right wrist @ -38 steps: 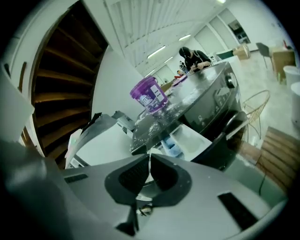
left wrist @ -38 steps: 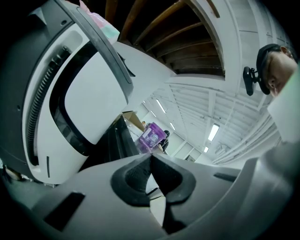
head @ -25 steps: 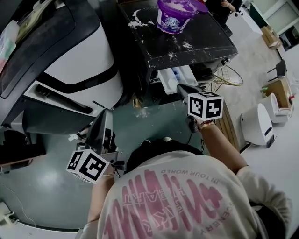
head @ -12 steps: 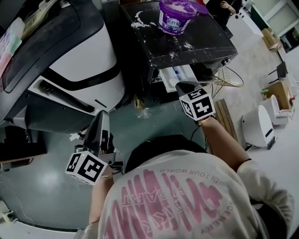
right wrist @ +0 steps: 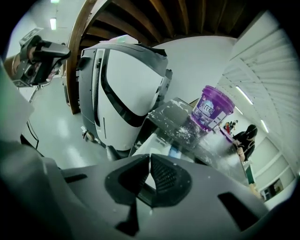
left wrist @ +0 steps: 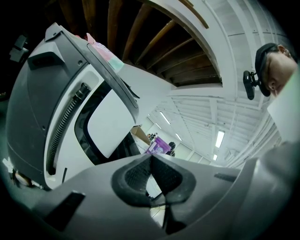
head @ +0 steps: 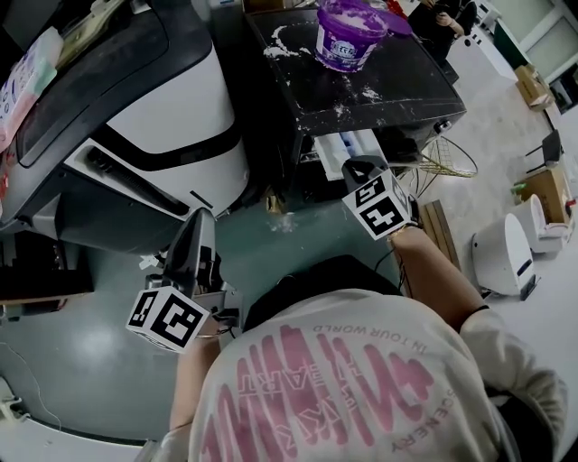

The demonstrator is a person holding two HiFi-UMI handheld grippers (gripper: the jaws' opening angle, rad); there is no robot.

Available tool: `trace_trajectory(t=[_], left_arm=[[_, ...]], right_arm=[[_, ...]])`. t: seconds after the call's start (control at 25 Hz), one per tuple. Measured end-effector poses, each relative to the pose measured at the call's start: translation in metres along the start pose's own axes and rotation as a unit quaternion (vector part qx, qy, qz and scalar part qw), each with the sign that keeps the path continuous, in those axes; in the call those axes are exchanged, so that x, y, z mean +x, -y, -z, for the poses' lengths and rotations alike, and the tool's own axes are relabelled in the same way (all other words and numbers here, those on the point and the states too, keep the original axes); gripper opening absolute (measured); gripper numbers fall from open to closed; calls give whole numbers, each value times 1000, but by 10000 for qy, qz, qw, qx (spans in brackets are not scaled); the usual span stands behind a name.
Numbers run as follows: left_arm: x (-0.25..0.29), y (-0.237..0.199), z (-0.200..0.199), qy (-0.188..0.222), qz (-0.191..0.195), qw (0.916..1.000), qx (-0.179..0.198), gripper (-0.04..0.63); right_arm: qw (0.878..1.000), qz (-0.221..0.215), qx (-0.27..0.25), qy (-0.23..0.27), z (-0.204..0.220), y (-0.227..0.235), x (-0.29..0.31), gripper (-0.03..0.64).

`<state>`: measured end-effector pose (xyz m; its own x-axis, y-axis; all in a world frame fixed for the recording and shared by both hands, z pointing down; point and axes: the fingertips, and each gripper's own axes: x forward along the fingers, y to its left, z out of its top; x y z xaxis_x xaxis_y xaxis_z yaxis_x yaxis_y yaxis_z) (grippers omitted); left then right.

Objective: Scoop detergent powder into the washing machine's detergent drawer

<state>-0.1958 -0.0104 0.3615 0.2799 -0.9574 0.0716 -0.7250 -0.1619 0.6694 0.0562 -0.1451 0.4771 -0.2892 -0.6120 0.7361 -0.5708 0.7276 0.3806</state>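
The purple detergent tub point(head: 349, 36) stands open on the dark, powder-dusted top of the washing machine point(head: 397, 86). Below it the white detergent drawer point(head: 339, 149) is pulled out. My right gripper point(head: 355, 166) hovers just in front of the drawer, shut and empty; its own view shows the tub point(right wrist: 212, 108) and the drawer point(right wrist: 154, 142) beyond the closed jaws point(right wrist: 149, 158). My left gripper point(head: 192, 222) hangs low over the floor to the left, shut with nothing in it point(left wrist: 151, 157). The tub point(left wrist: 159, 146) is small and far in the left gripper view.
A large white and black machine point(head: 153, 117) fills the left side. A wire basket point(head: 444, 159) and a wooden pallet point(head: 441, 226) lie right of the washer, with a white round appliance point(head: 501, 253) further right. A person point(head: 441, 16) stands behind the washer.
The right gripper has turned and drifted slightly left, staying in front of the drawer. The left gripper has barely moved. Both stay shut.
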Motion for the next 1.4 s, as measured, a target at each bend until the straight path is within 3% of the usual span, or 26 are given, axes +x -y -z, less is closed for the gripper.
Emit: trace_trajectory(t=[0.48, 0.68, 0.96, 1.2, 1.4], left_arm=[[-8, 11, -4, 132, -32, 9999, 89, 2], [-3, 14, -7, 153, 3, 9999, 40, 2], [3, 19, -4, 100, 58, 9999, 32, 2], [1, 13, -5, 102, -19, 9999, 24, 2], [7, 14, -3, 35, -16, 10000, 36, 2]], right_arm=[[9944, 280, -1011, 91, -3, -6, 1, 5], [9850, 544, -1633, 126, -6, -8, 0, 5], [9781, 739, -1939, 187, -7, -8, 0, 5], [9586, 974, -2673, 154, -8, -12, 1, 5], [9543, 1052, -2795, 99, -6, -11, -1, 6]])
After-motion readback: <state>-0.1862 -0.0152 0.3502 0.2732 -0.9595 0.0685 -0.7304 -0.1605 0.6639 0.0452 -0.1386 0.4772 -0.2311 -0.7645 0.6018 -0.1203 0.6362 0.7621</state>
